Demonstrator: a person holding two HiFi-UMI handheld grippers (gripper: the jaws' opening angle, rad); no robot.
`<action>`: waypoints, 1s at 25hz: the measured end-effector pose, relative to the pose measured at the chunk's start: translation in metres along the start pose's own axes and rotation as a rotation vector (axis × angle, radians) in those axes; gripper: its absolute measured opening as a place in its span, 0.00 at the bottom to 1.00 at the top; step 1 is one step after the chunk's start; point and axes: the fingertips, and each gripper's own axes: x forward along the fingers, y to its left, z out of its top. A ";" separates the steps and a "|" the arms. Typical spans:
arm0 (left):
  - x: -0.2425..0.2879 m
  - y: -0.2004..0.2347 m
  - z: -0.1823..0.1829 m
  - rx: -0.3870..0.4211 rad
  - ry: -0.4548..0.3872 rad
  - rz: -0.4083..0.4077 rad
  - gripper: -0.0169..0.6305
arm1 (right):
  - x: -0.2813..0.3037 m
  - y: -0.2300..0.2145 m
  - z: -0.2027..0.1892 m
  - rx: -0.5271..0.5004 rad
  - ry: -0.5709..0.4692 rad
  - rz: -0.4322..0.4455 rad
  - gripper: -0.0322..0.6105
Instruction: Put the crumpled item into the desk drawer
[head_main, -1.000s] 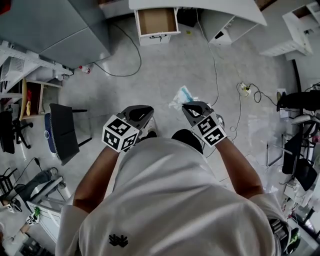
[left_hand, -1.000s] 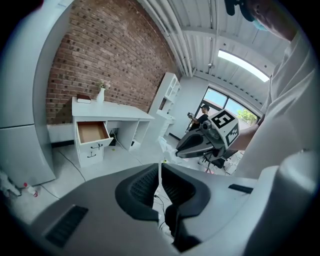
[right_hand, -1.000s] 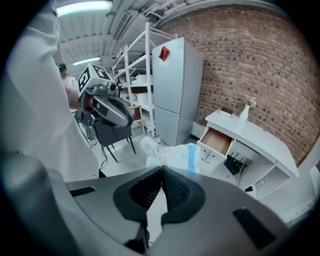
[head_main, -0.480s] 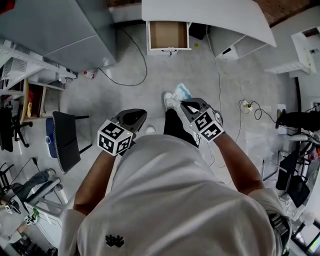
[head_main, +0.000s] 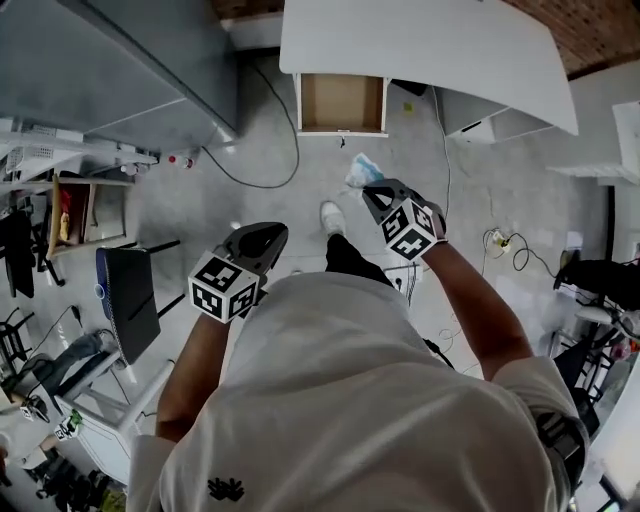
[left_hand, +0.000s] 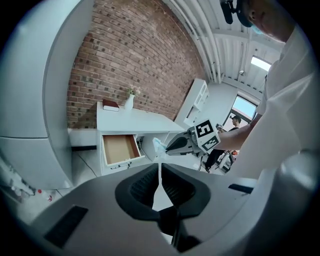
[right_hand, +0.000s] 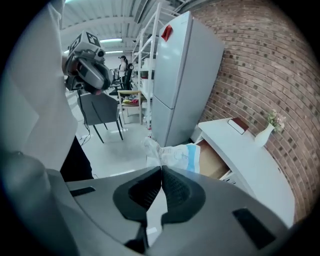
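Note:
The crumpled item (head_main: 363, 171) is a white and blue wad of paper or plastic. My right gripper (head_main: 376, 193) is shut on it and holds it in the air over the floor, short of the desk. In the right gripper view the crumpled item (right_hand: 176, 154) sticks out just past the closed jaws of the right gripper (right_hand: 161, 168). The desk drawer (head_main: 342, 102) stands pulled out, and its brown inside shows bare. My left gripper (head_main: 264, 237) hangs at the left, shut on nothing. Its own view shows the left gripper (left_hand: 160, 166) with jaws together, and the drawer (left_hand: 120, 148) beyond.
The white desk (head_main: 430, 45) carries a vase (left_hand: 129, 102) and a book (left_hand: 111, 105). A grey fridge (head_main: 120, 70) stands left of the drawer. A black chair (head_main: 130, 300) is at the left. Cables (head_main: 270, 150) and a power strip (head_main: 492, 240) lie on the floor.
The person has walked towards the desk, so the drawer lies nearer. The right gripper has carried the crumpled item forward. Both grippers stay shut.

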 end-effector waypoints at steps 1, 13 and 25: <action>0.011 0.006 0.009 -0.009 0.002 0.013 0.08 | 0.011 -0.019 -0.005 -0.013 0.006 0.005 0.10; 0.103 0.074 0.076 -0.112 0.033 0.129 0.08 | 0.172 -0.200 -0.040 -0.163 0.085 0.071 0.10; 0.121 0.112 0.074 -0.176 0.087 0.166 0.08 | 0.306 -0.262 -0.074 -0.167 0.198 0.073 0.10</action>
